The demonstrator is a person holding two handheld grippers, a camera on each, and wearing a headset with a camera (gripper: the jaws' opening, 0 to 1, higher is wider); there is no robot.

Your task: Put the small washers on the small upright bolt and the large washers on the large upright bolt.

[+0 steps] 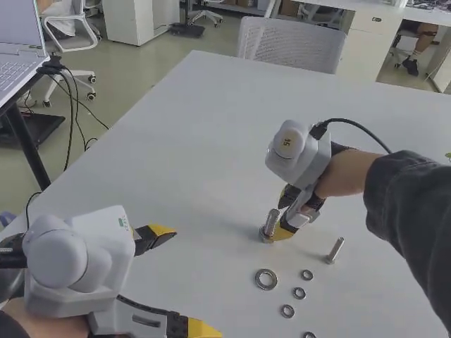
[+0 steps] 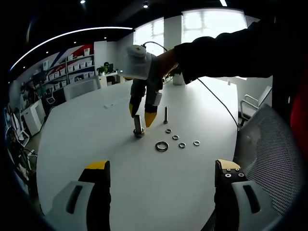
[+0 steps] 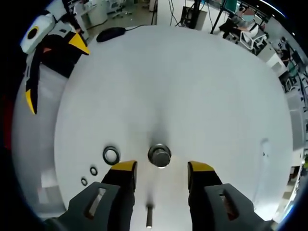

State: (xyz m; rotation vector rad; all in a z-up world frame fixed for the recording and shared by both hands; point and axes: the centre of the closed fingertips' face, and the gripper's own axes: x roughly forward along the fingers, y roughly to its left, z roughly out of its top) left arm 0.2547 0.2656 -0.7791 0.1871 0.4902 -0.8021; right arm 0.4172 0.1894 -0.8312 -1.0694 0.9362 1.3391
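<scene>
The right gripper (image 1: 287, 224) hangs tips-down over the white table (image 1: 211, 127), held by a hand in a dark sleeve (image 1: 409, 204). Its jaws are spread, with one yellow tip on each side of the large bolt (image 1: 270, 225), which stands upright on its head. In the right gripper view the bolt (image 3: 159, 155) sits just ahead of the gap between the two tips, and neither tip is seen touching it. The left gripper view shows this gripper (image 2: 141, 114) from the front, its tips flanking the upper shank (image 2: 138, 122). These jaws pinch nothing. The small bolt (image 1: 335, 249) stands near the large one, on the sleeve side, apart from it and from the gripper; in the left gripper view it (image 2: 166, 114) is plainly upright. The large washer (image 1: 266, 279) lies flat on the table near the large bolt, on the person's side of it. Four small washers (image 1: 299, 293) lie flat in a loose cluster just beside the large washer, between it and the small bolt, none touching another; one is cut by the bottom edge of the head view. The left gripper (image 1: 180, 282) sits low at the near left of the head view, well apart from the bolts and washers, its jaws wide apart and holding nothing. In its own view the two tips (image 2: 98, 166) stand far apart with bare table between them, and the washers (image 2: 175, 137) and bolts lie farther ahead.
</scene>
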